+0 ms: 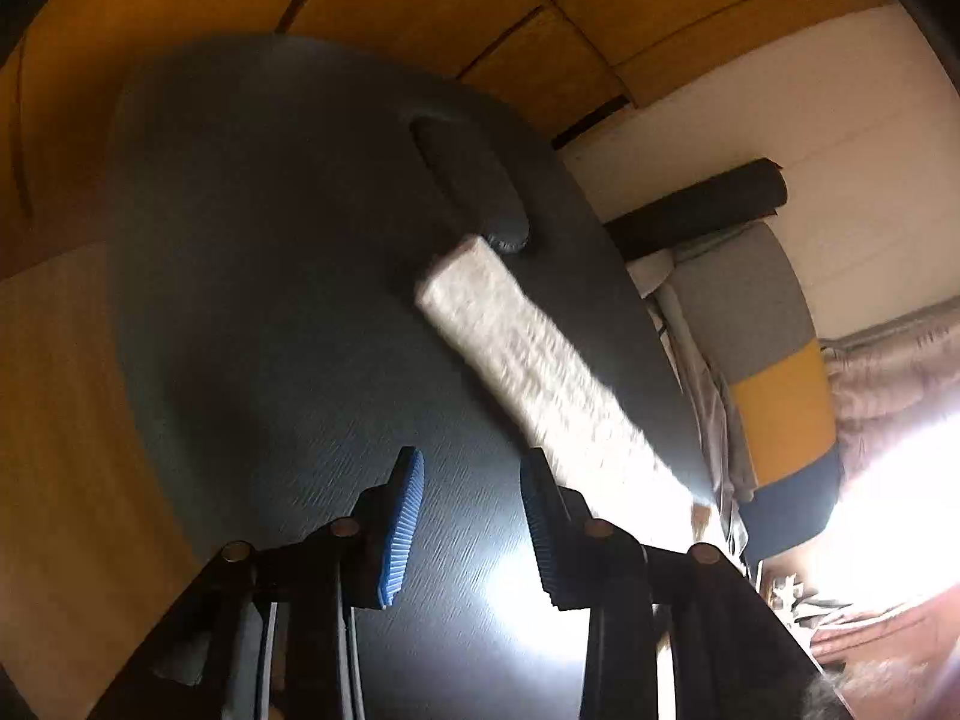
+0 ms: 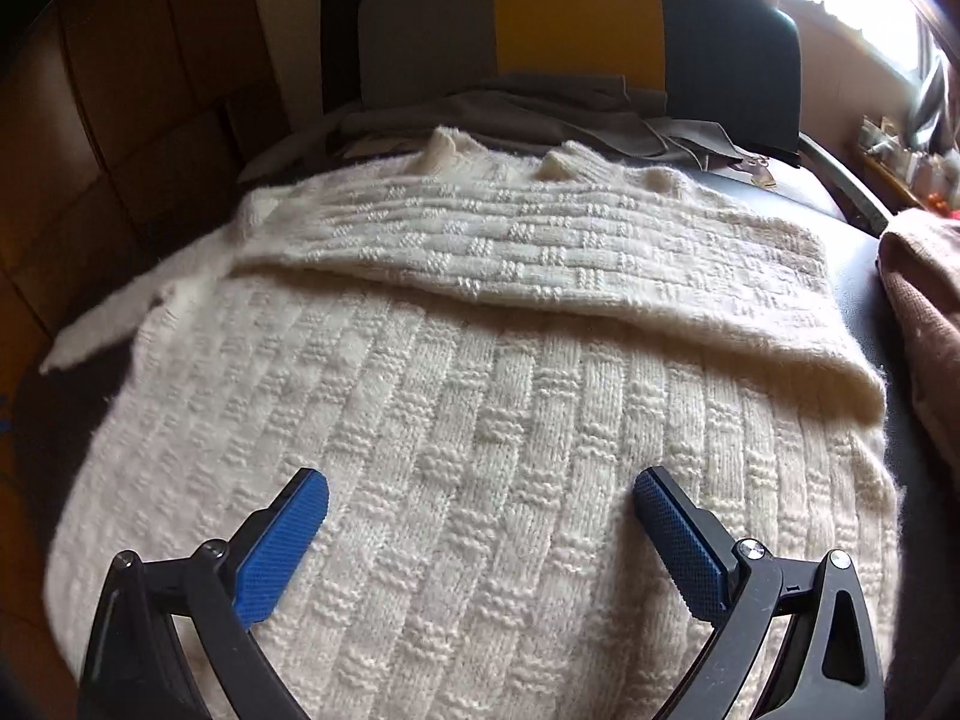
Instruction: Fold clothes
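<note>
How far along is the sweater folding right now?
Early stage. Done: one part of the cream knit sweater is already folded across the body, forming a band. In hand: nothing. The right gripper hovers open over the body, and the left gripper is open above the dark table beside a sleeve. Left: that sleeve and the final folds.

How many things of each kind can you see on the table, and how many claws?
Cream knitted sweaters: 1
Brown cloths: 1
Grey clothes piled by the chair: 1 heap
Dark oblong objects: 1
Claws: 2, left claw and right claw
Total: 6
</note>
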`<state>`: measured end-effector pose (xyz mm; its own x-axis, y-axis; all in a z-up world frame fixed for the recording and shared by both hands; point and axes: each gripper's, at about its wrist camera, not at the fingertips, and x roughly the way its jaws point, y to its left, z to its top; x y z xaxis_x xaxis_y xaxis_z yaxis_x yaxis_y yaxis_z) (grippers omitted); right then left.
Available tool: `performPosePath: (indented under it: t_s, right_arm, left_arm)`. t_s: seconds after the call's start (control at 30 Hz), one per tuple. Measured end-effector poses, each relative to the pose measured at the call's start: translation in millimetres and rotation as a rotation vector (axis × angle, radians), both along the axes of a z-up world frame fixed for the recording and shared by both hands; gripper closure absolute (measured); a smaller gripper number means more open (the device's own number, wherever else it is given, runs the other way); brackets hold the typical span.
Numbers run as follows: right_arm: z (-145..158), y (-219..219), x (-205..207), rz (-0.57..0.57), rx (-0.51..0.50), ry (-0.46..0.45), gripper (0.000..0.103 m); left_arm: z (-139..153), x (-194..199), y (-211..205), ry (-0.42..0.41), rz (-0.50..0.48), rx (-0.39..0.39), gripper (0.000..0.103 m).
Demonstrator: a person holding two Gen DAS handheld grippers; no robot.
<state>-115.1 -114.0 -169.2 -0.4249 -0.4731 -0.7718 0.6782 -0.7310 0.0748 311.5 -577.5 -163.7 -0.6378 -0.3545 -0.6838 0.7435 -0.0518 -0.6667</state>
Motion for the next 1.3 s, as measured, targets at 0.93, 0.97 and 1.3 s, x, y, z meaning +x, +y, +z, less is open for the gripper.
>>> performPosePath:
  t_s: [0.93, 0.97, 1.3]
  right_arm:
    - [-1, -107, -60, -0.098, 0.077, 0.095, 0.000]
    - [-2, -108, -60, -0.099, 0.083, 0.098, 0.000]
    - [-3, -109, -58, -0.094, 0.078, 0.109, 0.000]
  left_arm:
    - [-9, -93, -35, -0.132, 0.112, -0.054, 0.097]
    - [-3, -98, -32, -0.125, 0.097, -0.080, 0.097]
    - [58, -223, 29, 0.059, -0.194, -0.201, 0.103]
